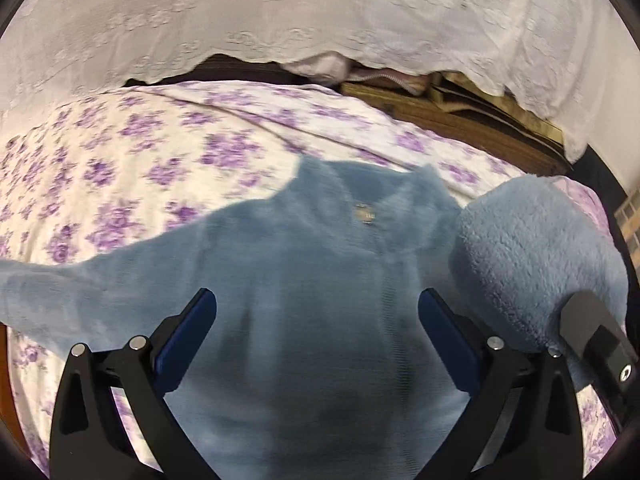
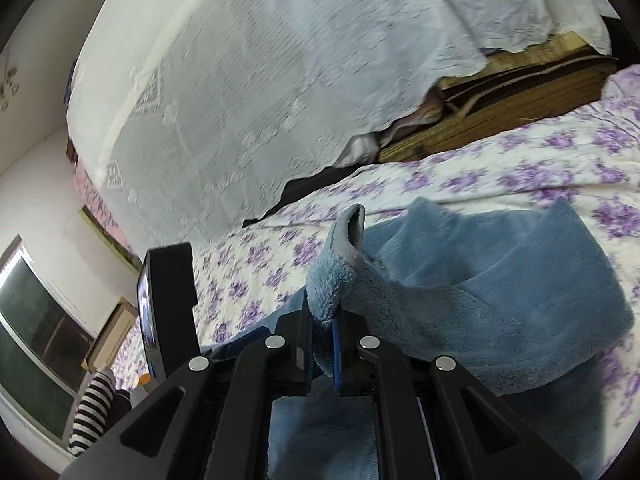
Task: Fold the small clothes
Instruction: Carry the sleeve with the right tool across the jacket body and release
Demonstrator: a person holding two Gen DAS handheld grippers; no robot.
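Observation:
A small fluffy blue sweater (image 1: 304, 264) lies spread on a bed sheet printed with purple flowers (image 1: 120, 160). One sleeve stretches out flat to the left. My left gripper (image 1: 316, 320) hovers open above the sweater's body, nothing between its blue pads. In the right wrist view my right gripper (image 2: 326, 344) is shut on the cuff of the other sleeve (image 2: 344, 264), which is lifted and carried across the sweater body (image 2: 500, 264). That raised sleeve (image 1: 532, 256) and the right gripper's black body show at the right of the left wrist view.
A white lace cover (image 1: 320, 12) hangs behind the bed over stacked bedding and a wooden frame (image 1: 460, 120). In the right wrist view, a window (image 2: 36, 320) and a striped sleeve (image 2: 90, 412) sit at far left, with the left gripper's camera mount (image 2: 168, 308).

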